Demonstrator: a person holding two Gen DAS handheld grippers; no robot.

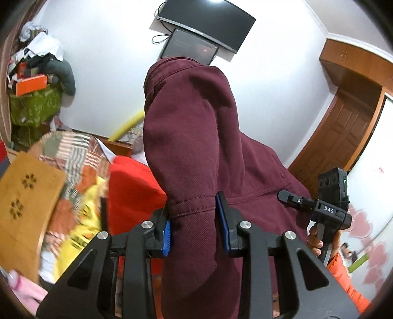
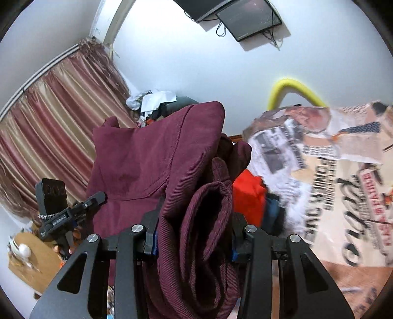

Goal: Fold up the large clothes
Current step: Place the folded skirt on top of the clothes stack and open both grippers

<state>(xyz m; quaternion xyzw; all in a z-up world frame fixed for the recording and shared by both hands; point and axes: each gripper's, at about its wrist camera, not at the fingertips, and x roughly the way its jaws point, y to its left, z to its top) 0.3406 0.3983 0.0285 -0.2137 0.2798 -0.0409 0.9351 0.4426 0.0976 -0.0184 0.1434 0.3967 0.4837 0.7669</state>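
Left hand-held gripper (image 1: 194, 220): blue-padded fingers (image 1: 167, 236) clamped on a hemmed fold of the dark maroon twill garment (image 1: 191, 127), which rises in front of the lens, lifted clear of the bed. Right hand-held gripper (image 2: 194, 235): closed on a bunched roll of the same garment (image 2: 147, 157). A red cloth (image 1: 130, 186) and a patterned patchwork blanket (image 1: 73, 152) lie beneath. A black wall-mounted screen (image 1: 206, 22) hangs above.

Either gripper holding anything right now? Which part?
Both hold the maroon garment. The left gripper pinches a hemmed, cuff-like end; the right gripper clamps a bunched, ribbed section, exact part unclear.
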